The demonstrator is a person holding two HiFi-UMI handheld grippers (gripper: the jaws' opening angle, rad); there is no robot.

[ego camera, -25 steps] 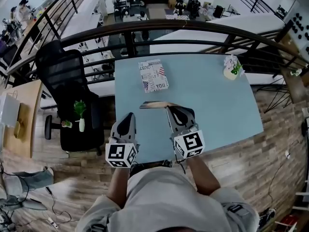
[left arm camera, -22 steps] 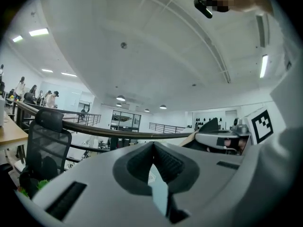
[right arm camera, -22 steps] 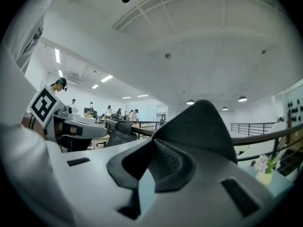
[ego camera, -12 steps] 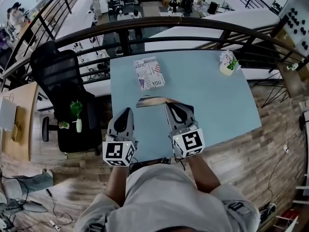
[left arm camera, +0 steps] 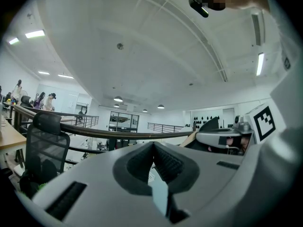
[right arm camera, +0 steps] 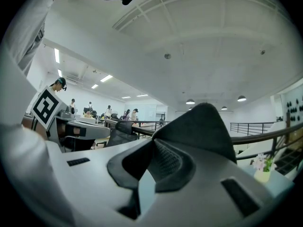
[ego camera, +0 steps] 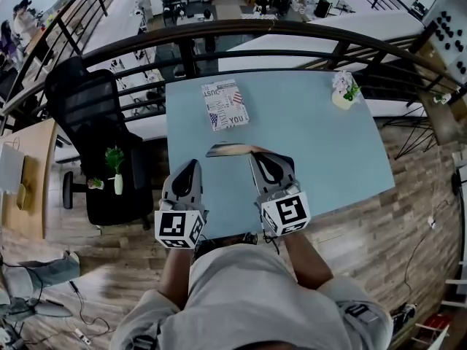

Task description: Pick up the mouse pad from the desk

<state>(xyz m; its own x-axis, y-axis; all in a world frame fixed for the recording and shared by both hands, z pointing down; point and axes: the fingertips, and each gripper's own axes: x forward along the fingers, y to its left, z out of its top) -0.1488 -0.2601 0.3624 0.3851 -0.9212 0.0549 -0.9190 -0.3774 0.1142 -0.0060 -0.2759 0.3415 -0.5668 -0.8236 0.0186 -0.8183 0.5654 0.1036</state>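
Observation:
The mouse pad (ego camera: pixel 228 149) is a thin sheet with a tan face and a dark underside. It hangs tilted just above the pale blue desk (ego camera: pixel 321 152), and my right gripper (ego camera: pixel 257 155) is shut on its right end. In the right gripper view the pad's dark side (right arm camera: pixel 206 124) rises beside the closed jaws of the right gripper (right arm camera: pixel 151 145). My left gripper (ego camera: pixel 191 165) is over the desk's near left part, a little left of the pad and apart from it. Its jaws are shut on nothing in the left gripper view, where the left gripper (left arm camera: pixel 152 148) points past the pad (left arm camera: pixel 210 125).
A printed booklet (ego camera: pixel 225 104) lies at the desk's far middle. A small flower pot (ego camera: pixel 343 93) stands at the far right corner. A black office chair (ego camera: pixel 95 115) and a small potted plant (ego camera: pixel 115 173) are left of the desk. A dark railing (ego camera: pixel 255 35) runs behind it.
The head camera has shifted slightly. Both grippers and the held pad stay in about the same place over the desk.

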